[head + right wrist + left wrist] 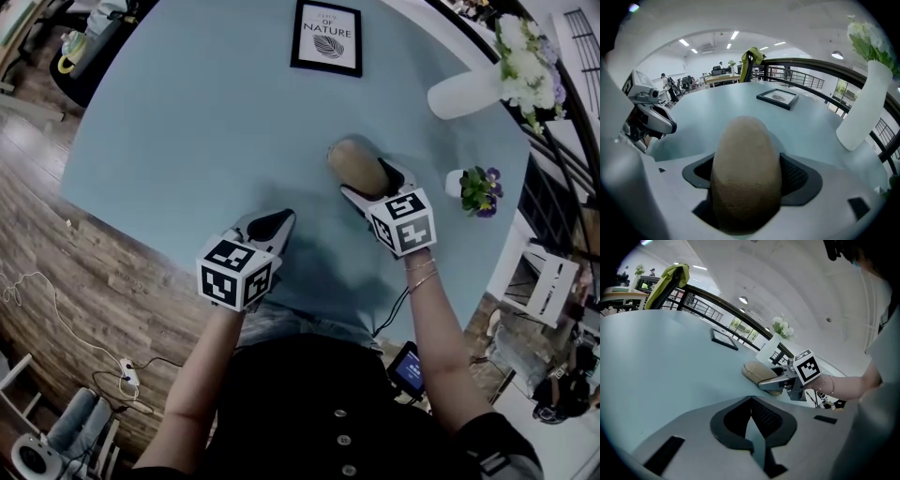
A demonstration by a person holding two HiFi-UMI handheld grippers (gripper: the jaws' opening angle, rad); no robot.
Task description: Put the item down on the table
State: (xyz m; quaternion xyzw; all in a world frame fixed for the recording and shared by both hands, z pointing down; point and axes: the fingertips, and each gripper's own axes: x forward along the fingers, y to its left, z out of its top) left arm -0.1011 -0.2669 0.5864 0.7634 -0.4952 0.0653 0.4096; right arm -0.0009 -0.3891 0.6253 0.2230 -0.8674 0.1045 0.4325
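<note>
- right gripper (373, 184) fingers grasp the tan oval item (746, 168), right of middle over the blue tabletop (206, 122); whether it touches the tabletop is unclear
- left gripper (272, 225), near left, fingers pressed together on nothing
- framed picture (326, 37) lies far

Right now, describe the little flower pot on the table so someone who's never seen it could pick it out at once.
Start at the round pale blue table and go to its right edge, where a tall white vase of pale flowers stands. Just nearer the person sits the little flower pot: far smaller than the vase, and the only thing with purple blooms.
</note>
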